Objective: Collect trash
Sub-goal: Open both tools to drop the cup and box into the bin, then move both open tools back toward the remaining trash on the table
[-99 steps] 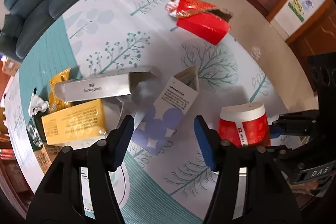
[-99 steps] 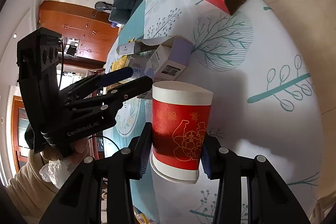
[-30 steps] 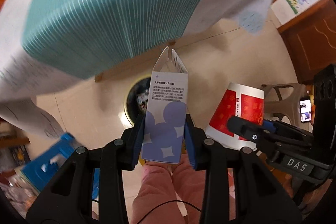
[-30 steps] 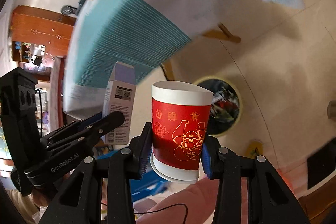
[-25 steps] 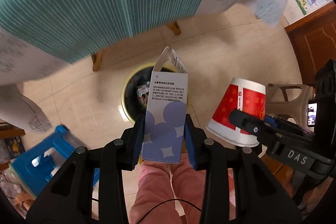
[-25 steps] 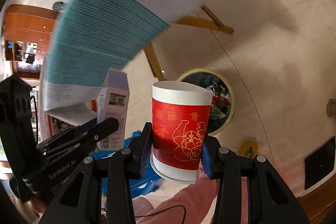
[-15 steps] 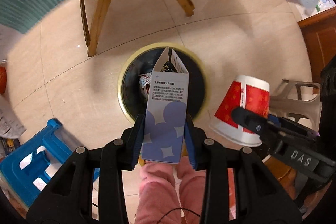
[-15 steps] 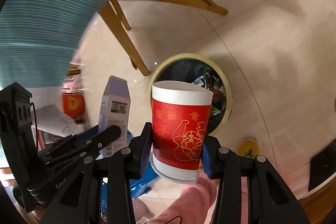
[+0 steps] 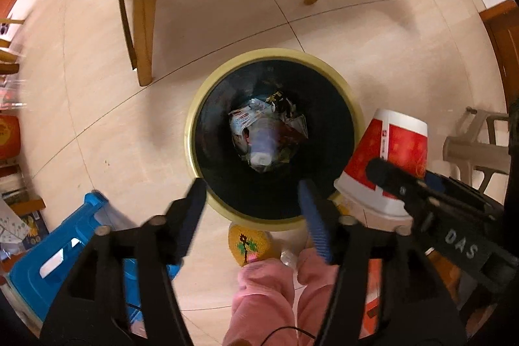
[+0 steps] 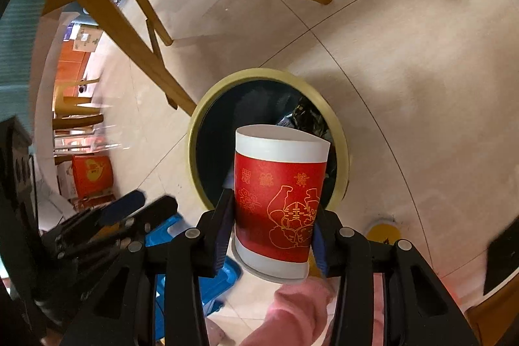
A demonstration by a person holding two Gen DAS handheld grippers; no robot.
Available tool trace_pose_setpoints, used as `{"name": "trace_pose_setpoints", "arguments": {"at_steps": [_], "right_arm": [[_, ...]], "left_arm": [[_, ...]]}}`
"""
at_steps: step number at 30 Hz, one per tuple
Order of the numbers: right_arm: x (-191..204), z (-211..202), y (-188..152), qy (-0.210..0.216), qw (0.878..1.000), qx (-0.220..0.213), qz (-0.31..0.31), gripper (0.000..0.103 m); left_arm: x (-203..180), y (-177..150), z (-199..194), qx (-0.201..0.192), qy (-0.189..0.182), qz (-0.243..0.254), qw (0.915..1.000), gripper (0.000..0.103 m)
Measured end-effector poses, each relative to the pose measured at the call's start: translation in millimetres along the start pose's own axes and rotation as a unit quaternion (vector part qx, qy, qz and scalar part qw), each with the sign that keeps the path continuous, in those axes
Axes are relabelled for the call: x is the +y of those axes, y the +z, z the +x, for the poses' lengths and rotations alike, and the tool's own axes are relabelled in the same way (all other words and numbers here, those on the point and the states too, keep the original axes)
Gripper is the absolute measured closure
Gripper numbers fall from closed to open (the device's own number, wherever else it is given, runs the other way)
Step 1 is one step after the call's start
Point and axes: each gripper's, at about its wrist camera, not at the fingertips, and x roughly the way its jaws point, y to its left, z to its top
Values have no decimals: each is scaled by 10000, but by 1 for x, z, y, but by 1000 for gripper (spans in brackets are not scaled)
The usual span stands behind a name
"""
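Observation:
A round trash bin (image 9: 191, 132) with a yellow rim and black liner stands on the floor below me; it also shows in the right wrist view (image 10: 340, 132). My left gripper (image 9: 253, 193) is open and empty above the bin's near rim. The purple-and-white carton (image 9: 264, 141) appears blurred inside the bin among wrappers. My right gripper (image 10: 271, 213) is shut on a red-and-white paper cup (image 10: 279, 200), held upright over the bin's near edge. The cup (image 9: 389, 145) appears at the right in the left wrist view.
Wooden table legs (image 9: 142, 5) rise behind the bin. A blue plastic stool (image 9: 65, 255) sits at lower left. The person's pink slippers (image 9: 269, 297) are just below the bin. A grey plastic chair (image 9: 476, 148) stands at the right.
My left gripper has opened and let go of the carton, which has dropped into the bin. Both grippers have swung from the table down over the bin. The cup stays gripped.

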Motion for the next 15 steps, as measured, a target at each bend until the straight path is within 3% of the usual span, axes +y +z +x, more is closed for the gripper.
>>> {"name": "trace_pose_setpoints", "arguments": {"at_steps": [2, 7, 11, 15], "right_arm": [[1, 1, 3, -1, 10000, -72, 17, 60], [11, 13, 6, -19, 10000, -36, -41, 57], [26, 10, 5, -1, 9997, -139, -183, 34], [37, -6, 2, 19, 9986, -377, -376, 29]], "left_arm": [[5, -3, -2, -48, 85, -69, 9999, 34], [29, -10, -12, -256, 326, -427, 9982, 34], [44, -14, -29, -466, 434, -688, 9956, 31], [54, -22, -50, -678, 454, -812, 9933, 28]]}}
